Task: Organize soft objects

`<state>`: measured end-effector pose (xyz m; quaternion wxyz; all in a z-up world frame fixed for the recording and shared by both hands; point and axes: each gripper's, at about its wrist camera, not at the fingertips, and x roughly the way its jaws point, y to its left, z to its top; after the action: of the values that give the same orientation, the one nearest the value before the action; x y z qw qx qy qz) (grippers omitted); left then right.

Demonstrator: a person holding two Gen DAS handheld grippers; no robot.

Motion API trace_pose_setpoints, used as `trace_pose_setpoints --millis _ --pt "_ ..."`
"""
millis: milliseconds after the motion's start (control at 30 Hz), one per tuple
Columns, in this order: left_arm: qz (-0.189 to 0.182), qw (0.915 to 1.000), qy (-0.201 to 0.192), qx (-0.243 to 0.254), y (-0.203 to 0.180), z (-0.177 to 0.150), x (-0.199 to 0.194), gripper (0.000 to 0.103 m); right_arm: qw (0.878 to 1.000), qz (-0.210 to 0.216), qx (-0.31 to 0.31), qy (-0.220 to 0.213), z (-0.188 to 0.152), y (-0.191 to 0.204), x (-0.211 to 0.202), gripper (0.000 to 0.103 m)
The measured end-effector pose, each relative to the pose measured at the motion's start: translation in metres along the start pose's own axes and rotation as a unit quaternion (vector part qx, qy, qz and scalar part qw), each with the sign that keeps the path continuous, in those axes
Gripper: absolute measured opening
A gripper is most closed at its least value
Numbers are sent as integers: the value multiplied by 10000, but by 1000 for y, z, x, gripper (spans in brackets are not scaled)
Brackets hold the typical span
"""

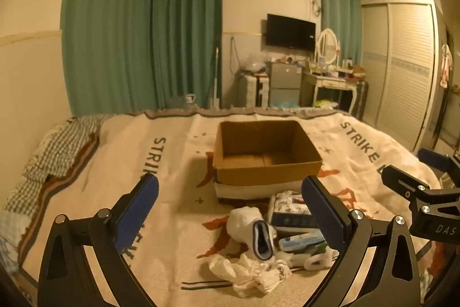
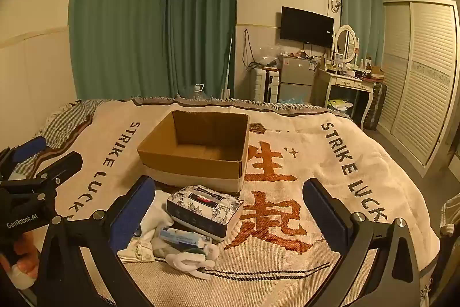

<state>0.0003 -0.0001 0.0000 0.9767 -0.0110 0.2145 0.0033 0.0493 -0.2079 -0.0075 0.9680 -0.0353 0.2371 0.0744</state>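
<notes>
Both grippers, left gripper [image 1: 230, 209] and right gripper [image 2: 228, 209], gape wide, holding nothing.

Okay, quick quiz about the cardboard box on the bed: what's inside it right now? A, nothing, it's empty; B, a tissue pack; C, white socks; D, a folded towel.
A: the cardboard box shows only its bare brown bottom in both wrist views, while the floral tissue pack and the white soft items lie on the blanket in front of it.
</notes>
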Motion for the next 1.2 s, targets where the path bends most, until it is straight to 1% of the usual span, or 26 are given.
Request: trace_pose_setpoints --millis 133,333,600,900,1200 --pt "28 10000 -14 13 -2 1 0 102 10000 10 -4 1 0 1 -2 103" --pt "-23 10000 -47 -34 2 0 0 102 10000 3 -17 29 -5 0 2 103" --pt "-6 10000 -55 -35 3 1 -5 102 10000 -17 -42 63 -2 4 3 103" --pt "89 9999 -28 -39 10 2 -4 102 10000 -25 -16 90 -7 1 3 103" --pt "101 9999 -31 -35 10 0 -3 102 9999 -29 -57 136 -6 4 5 103"
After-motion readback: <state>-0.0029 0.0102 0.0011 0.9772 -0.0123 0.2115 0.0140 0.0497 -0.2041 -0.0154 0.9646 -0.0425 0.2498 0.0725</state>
